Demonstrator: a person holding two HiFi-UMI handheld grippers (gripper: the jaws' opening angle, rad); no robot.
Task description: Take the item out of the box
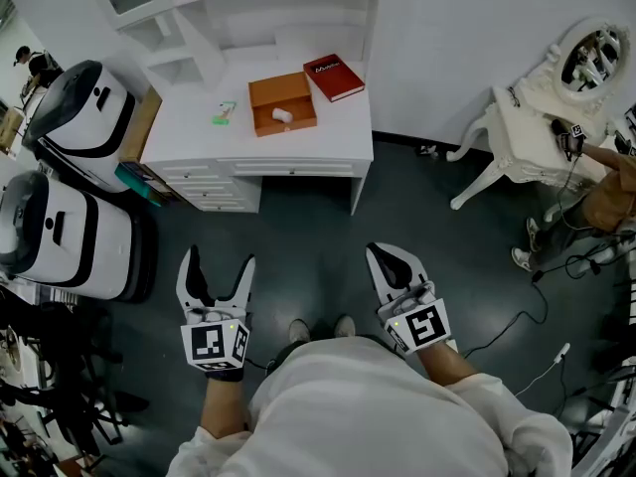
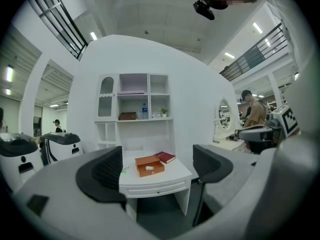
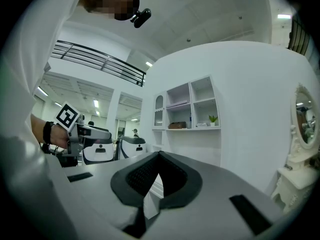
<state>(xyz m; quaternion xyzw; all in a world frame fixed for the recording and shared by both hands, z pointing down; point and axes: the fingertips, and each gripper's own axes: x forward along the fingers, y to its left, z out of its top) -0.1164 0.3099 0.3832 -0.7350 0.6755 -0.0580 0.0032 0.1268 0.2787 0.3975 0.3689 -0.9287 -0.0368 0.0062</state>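
Observation:
An open orange box (image 1: 282, 103) sits on the white desk (image 1: 328, 132) far ahead, with a small white item (image 1: 282, 115) inside it. A red book (image 1: 334, 77) lies just right of the box. My left gripper (image 1: 219, 258) hangs over the dark floor well short of the desk, its jaws wide open and empty. In the left gripper view the box (image 2: 149, 165) and its item (image 2: 149, 168) show far off between the open fingers (image 2: 102, 176). My right gripper (image 1: 390, 254) is level with it, and its jaws are shut with nothing in them (image 3: 159, 156).
A small green thing (image 1: 224, 113) lies left of the box. A white hutch of shelves (image 1: 248, 8) rises behind the desk. Two white machines (image 1: 70, 167) stand at the left. At the right are an ornate vanity (image 1: 542, 137), a person (image 1: 606, 197) and floor cables (image 1: 527, 316).

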